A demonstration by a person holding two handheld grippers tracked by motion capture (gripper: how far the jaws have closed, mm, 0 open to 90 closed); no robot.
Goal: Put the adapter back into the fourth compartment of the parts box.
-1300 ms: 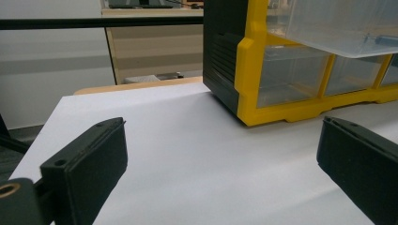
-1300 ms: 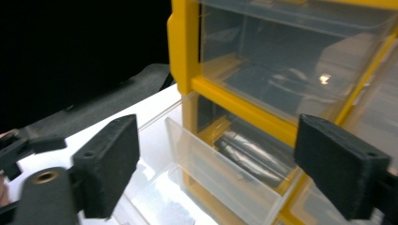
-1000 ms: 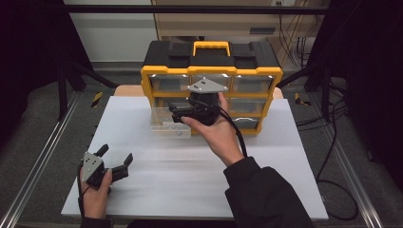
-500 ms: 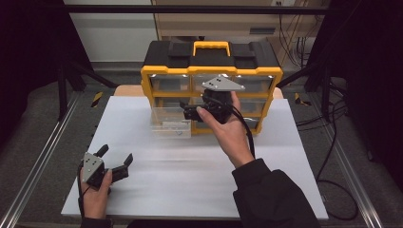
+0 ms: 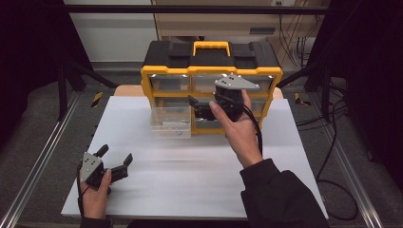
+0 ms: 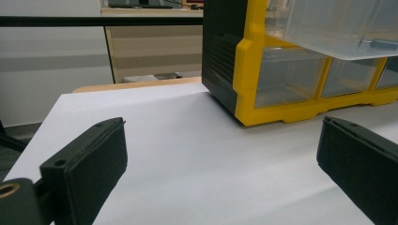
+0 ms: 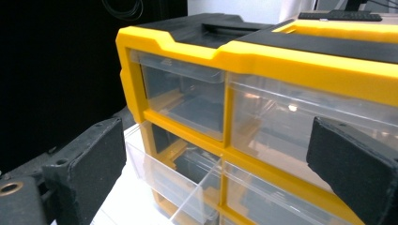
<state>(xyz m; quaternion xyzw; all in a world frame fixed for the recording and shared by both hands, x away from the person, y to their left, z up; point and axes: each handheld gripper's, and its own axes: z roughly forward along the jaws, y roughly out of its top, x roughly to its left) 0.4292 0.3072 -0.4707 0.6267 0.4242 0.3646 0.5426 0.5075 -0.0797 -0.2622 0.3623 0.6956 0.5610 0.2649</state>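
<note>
On the white table top (image 5: 190, 190), against its far edge, stood a yellow-and-black plastic organiser cabinet with clear drawers (image 5: 209, 71). One clear plastic drawer (image 5: 171, 121) of its middle row, left column, stood pulled well out toward the person, its long axis running from cabinet to near edge; small dark items lay in it, too small to tell.

Right gripper (image 5: 202, 108): held aloft at the cabinet front, jaws wide and empty, pointing leftward, the open drawer just to their left and slightly lower. By far the nearer hand to it.

Left gripper (image 5: 114, 159): low at the near left corner of the table, well apart from the drawer, jaws wide, holding nothing.

Right gripper view: drawer's inner divider (image 7: 197, 192) and the shut upper drawers. Left gripper view: cabinet's black side wall (image 6: 223, 51), and the drawer's underside (image 6: 338, 33) overhanging the table. High view alone gave both hands and the drawer's reach.

Judgement: closing would need a push along the drawer's long axis.
</note>
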